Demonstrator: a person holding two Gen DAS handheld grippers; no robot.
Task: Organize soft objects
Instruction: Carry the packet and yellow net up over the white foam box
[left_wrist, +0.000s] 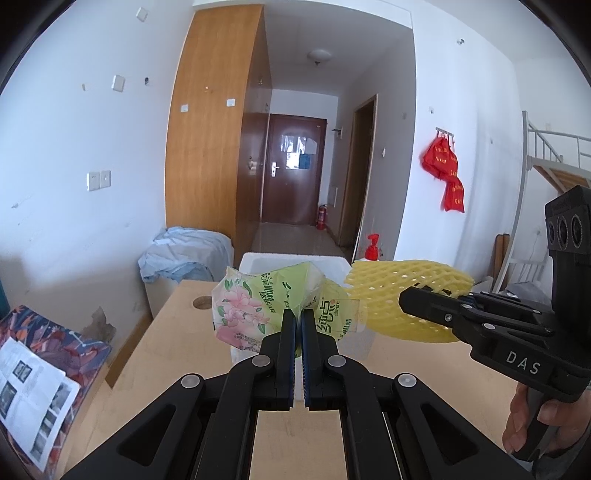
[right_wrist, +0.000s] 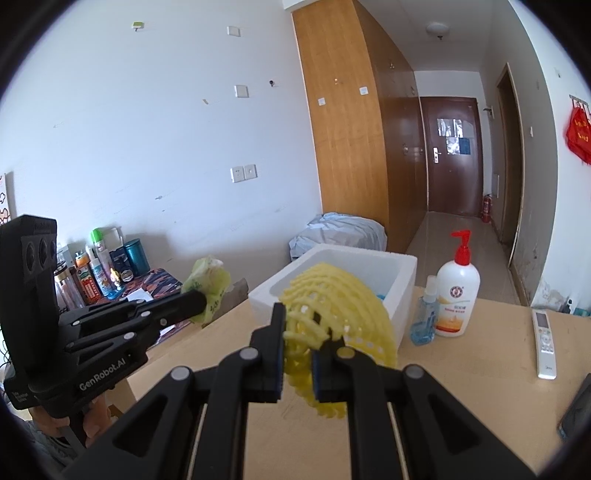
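Observation:
My left gripper (left_wrist: 298, 314) is shut on a green tissue pack (left_wrist: 266, 306) with pink flowers, held in the air above the wooden table (left_wrist: 177, 350). My right gripper (right_wrist: 298, 328) is shut on a yellow foam fruit net (right_wrist: 332, 317), also lifted off the table. In the left wrist view the right gripper (left_wrist: 406, 299) comes in from the right with the yellow net (left_wrist: 402, 291) beside the tissue pack. In the right wrist view the left gripper (right_wrist: 199, 299) carries the tissue pack (right_wrist: 208, 284) at the left. A white foam box (right_wrist: 354, 266) stands open just beyond both objects.
A white lotion pump bottle (right_wrist: 456, 295) and a small blue spray bottle (right_wrist: 424, 317) stand right of the box. A white remote (right_wrist: 545, 343) lies further right. A side shelf with several bottles (right_wrist: 99, 269) is at the left. A round hole (left_wrist: 202, 302) is in the tabletop.

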